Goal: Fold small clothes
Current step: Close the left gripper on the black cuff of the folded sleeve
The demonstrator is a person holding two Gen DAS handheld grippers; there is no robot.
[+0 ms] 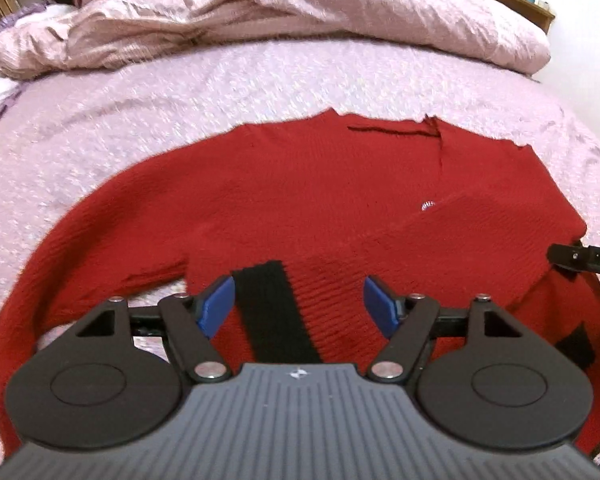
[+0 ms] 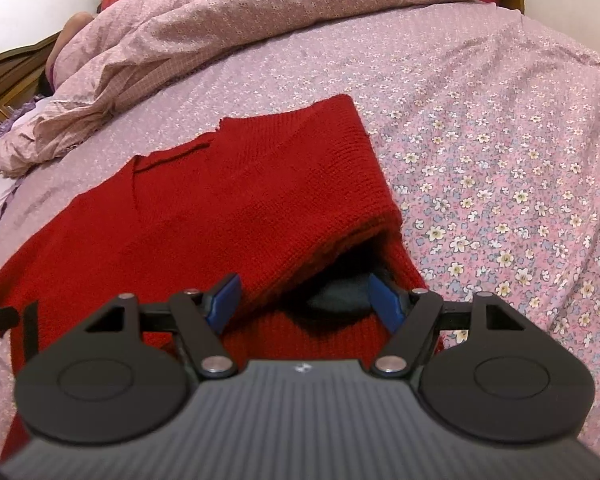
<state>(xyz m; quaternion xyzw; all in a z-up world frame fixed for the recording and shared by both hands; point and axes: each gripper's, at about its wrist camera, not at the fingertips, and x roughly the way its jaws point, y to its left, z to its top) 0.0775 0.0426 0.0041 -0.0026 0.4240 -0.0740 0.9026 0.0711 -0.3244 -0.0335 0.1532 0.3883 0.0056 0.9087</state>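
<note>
1. A red knitted sweater point(image 1: 300, 200) lies spread on a bed's pink floral sheet point(image 2: 500, 152), with a rumpled pink duvet point(image 1: 300, 12) heaped beyond it.
2. The left gripper point(image 1: 299, 304) hangs above the sweater's near edge, its blue pads point(image 1: 216, 306) apart with nothing pinched; a black band point(image 1: 272, 312) of the knit lies below the gap.
3. The right gripper point(image 2: 306, 300) stands with its jaws apart over the sweater's folded-over sleeve point(image 2: 340, 168), where a dark opening point(image 2: 340, 292) shows; the pads press on nothing.
</note>
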